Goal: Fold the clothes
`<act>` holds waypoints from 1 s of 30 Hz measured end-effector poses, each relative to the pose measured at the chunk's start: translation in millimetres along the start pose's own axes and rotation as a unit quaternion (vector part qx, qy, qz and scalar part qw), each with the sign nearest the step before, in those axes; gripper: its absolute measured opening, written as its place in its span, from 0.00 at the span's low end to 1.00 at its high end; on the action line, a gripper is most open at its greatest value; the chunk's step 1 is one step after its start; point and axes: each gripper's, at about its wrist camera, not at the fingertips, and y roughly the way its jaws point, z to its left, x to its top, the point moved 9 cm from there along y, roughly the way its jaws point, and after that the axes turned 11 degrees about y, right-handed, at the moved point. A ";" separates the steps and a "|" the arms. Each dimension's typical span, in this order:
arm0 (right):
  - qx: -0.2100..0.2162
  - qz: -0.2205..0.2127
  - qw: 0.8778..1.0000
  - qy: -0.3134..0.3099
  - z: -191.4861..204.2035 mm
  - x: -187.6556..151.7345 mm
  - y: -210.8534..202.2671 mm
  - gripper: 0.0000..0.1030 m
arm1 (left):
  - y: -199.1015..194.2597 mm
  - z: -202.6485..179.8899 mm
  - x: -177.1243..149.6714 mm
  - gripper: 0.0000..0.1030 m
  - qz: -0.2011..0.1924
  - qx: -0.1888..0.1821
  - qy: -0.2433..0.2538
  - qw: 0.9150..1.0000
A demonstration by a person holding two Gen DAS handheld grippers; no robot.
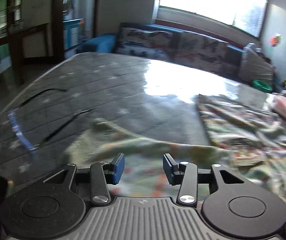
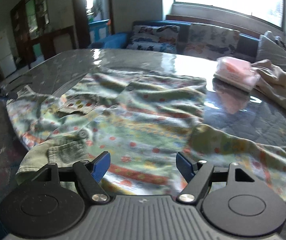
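Both the left gripper (image 1: pixel 144 168) and right gripper (image 2: pixel 143 166) hover empty, jaws apart, over the patterned shirt (image 2: pixel 135 116) spread across the table (image 2: pixel 242 118), near its front edge.

one patterned green shirt with red dots (image 2: pixel 135 116), one pink flat packet (image 2: pixel 235 73), one crumpled beige cloth (image 2: pixel 274 80), and three butterfly-print cushions (image 2: pixel 155 38) on the blue sofa (image 2: pixel 111 39).

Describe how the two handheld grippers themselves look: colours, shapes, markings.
The left gripper and right gripper look alike: a grey ribbed body with a small pale logo at its front edge, two round black discs either side, and black linkage arms joined by silver pivot screws. Each ends in two blue ribbed finger pads. No cables, hands or sleeves show.
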 end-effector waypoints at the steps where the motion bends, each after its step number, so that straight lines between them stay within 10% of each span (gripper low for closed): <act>1: -0.005 -0.005 1.000 0.009 -5.9 0.5 -2.7 0.72 | -0.3 -9.4 2.0 0.50 -0.002 -0.012 0.005 1.000; 11: -0.103 -0.049 0.988 0.106 -95.2 4.6 -32.6 0.72 | 6.4 -92.8 10.4 0.69 -0.004 -0.085 0.065 0.994; 30: -0.260 -0.082 0.922 0.276 -253.1 -18.2 -59.7 0.52 | 5.2 -182.3 22.3 0.94 -0.023 -0.142 0.117 0.983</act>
